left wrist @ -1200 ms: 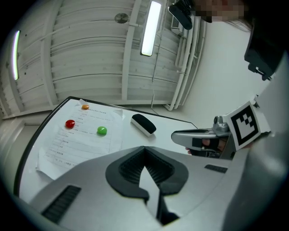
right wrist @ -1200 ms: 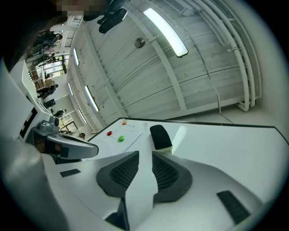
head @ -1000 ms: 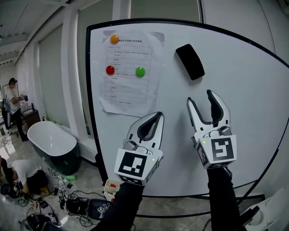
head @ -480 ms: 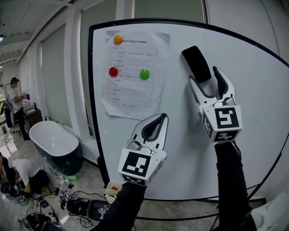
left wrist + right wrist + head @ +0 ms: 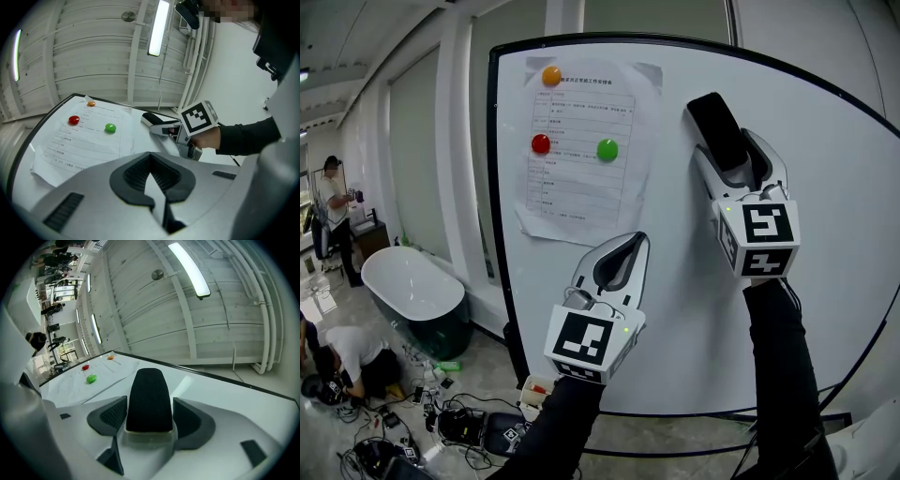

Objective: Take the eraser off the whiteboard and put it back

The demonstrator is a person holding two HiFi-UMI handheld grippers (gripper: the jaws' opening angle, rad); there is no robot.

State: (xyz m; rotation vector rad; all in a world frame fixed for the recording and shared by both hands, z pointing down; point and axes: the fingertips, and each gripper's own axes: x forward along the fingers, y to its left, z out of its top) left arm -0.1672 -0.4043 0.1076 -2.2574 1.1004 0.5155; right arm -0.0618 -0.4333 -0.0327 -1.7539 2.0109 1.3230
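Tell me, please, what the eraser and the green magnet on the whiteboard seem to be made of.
Eraser: matte black, finely textured top, probably foam or rubbery plastic, over a pale translucent base. Green magnet: glossy smooth dome, likely plastic.

One whiteboard (image 5: 825, 309), one eraser (image 5: 719, 129), one paper sheet (image 5: 581, 192), three magnets (image 5: 607, 149), two tools: left tool (image 5: 628, 246), right tool (image 5: 731, 150); one bathtub (image 5: 408, 291), two people (image 5: 334, 214)

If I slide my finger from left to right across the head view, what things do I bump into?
Bathtub → red magnet → green magnet → eraser
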